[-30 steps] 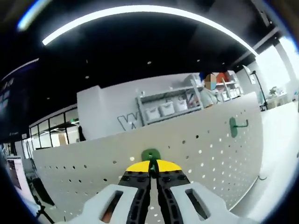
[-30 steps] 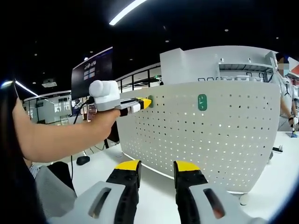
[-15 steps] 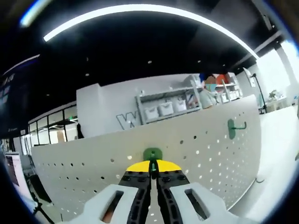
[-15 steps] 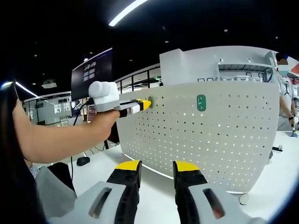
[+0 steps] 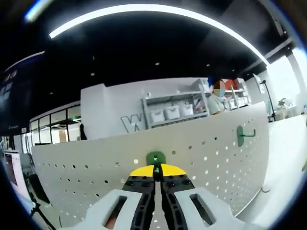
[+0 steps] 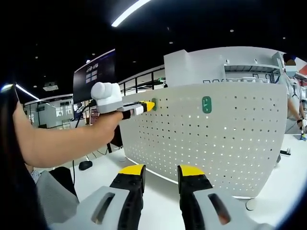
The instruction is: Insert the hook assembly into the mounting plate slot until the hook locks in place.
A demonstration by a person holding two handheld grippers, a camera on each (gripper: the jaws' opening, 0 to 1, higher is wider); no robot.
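Left hand-held gripper [image 5: 154,173]: yellow-tipped black jaws on a pale grey body, pressed together on the stem of a green plastic hook [image 5: 155,158], lower centre of the left gripper view. The hook's flat rounded plate sits against the face of the pegboard [image 5: 211,158], near its top edge. In the right gripper view this gripper [image 6: 149,105] shows left of centre, with a bare forearm [image 6: 57,141] behind it, its tips meeting the board's upper left corner.

Right hand-held gripper [image 6: 160,171]: same build, jaws spread apart with nothing between them, bottom centre of the right gripper view, well apart from the board.

Pegboard is a white matte panel with regular rows of small round holes, standing upright; it looks curved through the fisheye. A second green hook [image 5: 241,136] is mounted at right of the left gripper view, arm sticking out; in the right gripper view it is a small rounded rectangle [image 6: 206,104] at upper centre.

The board stands on a white smooth worktop [image 6: 158,191].

Room: dark ceiling with a long light strip [image 5: 153,12], grey shelving with white bins [image 5: 172,110], a dark wall screen [image 6: 93,74], glass partitions at left.
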